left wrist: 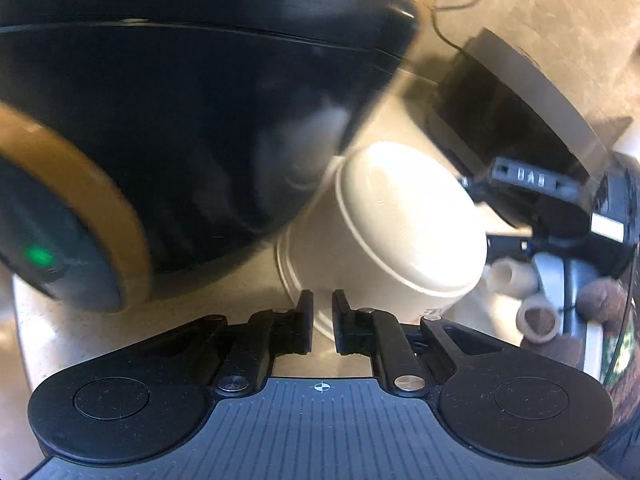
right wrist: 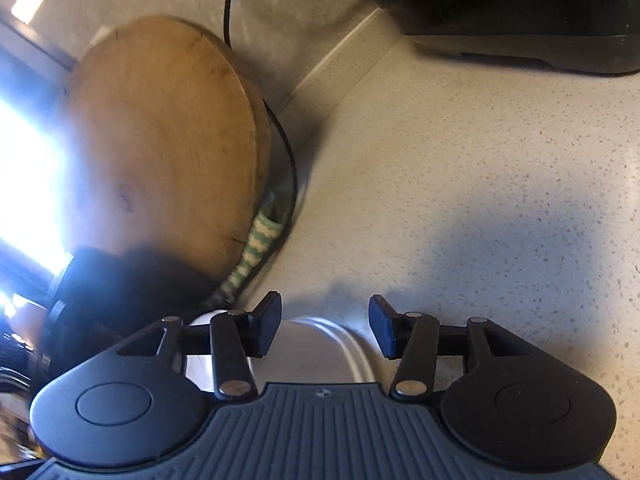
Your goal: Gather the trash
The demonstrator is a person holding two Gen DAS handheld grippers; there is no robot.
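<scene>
A big black rounded appliance [left wrist: 180, 120] fills the left wrist view above the speckled table [right wrist: 480, 180], and a round wooden board [right wrist: 160, 144] leans against the wall in the right wrist view. The white paper cup [left wrist: 400, 216] lies tipped on the table, and the left tongs [left wrist: 322, 322] are nearly pressed together, perhaps pinching its rim. The right tongs [right wrist: 324, 328] are spread wide above something white and blurred.

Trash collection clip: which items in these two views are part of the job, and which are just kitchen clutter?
Job:
- white paper cup, lying on its side
- left claw, nearly shut around the cup's rim
- right claw, open

Clutter:
- black appliance
- wooden board
- striped cloth
- cable
</scene>
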